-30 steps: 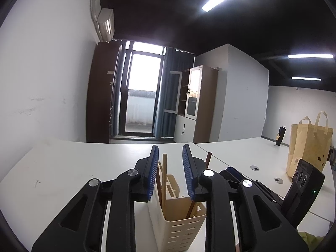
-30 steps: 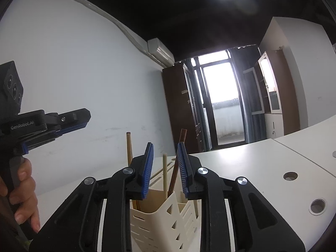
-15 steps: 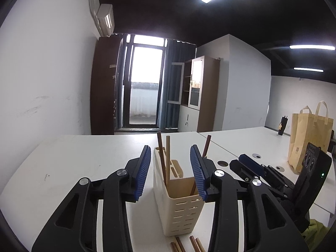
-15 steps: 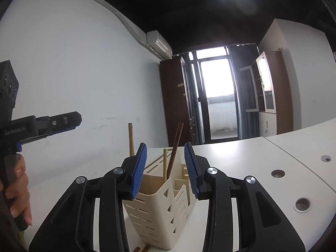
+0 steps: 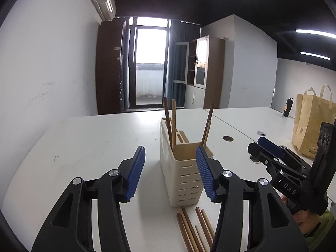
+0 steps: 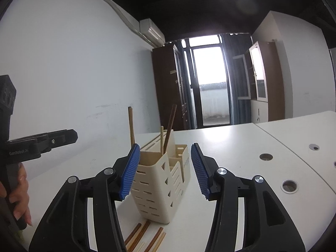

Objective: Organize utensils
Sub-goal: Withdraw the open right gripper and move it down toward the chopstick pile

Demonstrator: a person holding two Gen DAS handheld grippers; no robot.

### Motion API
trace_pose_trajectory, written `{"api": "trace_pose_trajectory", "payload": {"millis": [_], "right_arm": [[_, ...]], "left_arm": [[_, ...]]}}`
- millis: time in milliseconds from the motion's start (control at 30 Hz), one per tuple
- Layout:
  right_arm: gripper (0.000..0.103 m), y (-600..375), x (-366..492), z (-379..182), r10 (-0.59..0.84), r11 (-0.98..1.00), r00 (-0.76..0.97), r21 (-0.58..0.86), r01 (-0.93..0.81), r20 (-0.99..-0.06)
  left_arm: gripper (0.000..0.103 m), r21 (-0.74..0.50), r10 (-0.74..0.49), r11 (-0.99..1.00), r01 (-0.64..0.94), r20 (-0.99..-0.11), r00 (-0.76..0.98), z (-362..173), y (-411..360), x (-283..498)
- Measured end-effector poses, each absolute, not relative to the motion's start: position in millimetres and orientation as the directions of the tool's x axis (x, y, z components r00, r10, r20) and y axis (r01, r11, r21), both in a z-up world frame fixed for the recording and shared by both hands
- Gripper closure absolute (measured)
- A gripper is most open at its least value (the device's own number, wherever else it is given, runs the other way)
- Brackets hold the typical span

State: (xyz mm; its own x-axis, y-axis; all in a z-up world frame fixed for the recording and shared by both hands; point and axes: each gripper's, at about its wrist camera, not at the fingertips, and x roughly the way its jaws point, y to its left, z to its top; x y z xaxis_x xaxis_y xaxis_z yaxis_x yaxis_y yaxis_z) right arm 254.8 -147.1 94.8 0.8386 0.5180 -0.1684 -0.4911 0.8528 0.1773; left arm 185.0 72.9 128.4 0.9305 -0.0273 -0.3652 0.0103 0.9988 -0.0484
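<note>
A cream slotted utensil holder [image 5: 180, 172] stands on the white table [image 5: 88, 147] with three wooden chopsticks [image 5: 173, 124] upright in it. Several loose chopsticks [image 5: 195, 229] lie flat on the table just in front of it. My left gripper [image 5: 170, 150] is short of the holder, its jaws opening, with nothing between the blue pads [image 5: 136, 170]. My right gripper [image 6: 165, 147] faces the same holder [image 6: 159, 180] from the other side, its jaws also opening and empty. Loose chopsticks [image 6: 142, 235] show at that view's bottom edge. Each gripper shows in the other's view: right gripper [image 5: 257, 145], left gripper [image 6: 71, 135].
A brown paper bag [image 5: 313, 126] stands on the table at the far right. Round cable holes [image 6: 289, 185] dot the tabletop to the right. A person's hand [image 6: 20, 191] holds the left gripper's handle. A white wall runs along the table's left side.
Both pairs of jaws have spread from nearly shut to about half wide. Both grippers have drawn back from the holder and tipped down, so the loose chopsticks on the table now show.
</note>
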Motion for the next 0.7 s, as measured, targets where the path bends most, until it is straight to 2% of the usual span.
{"api": "trace_pose_trajectory", "payload": {"millis": [467, 700], "right_arm": [[0.051, -126.3, 254.6, 60.4, 0.504, 0.855, 0.731, 0.148, -0.497, -0.459], [0.051, -114.6, 264.0, 37.4, 0.456, 0.873, 0.691, 0.131, -0.47, -0.561]], "left_arm": [[0.05, -0.086, -0.012, 0.996, -0.035, -0.498, 0.867, 89.4, 82.1, 178.0], [0.05, -0.105, -0.009, 0.993, -0.059, -0.55, 0.835, 63.0, 90.7, 176.2]]}}
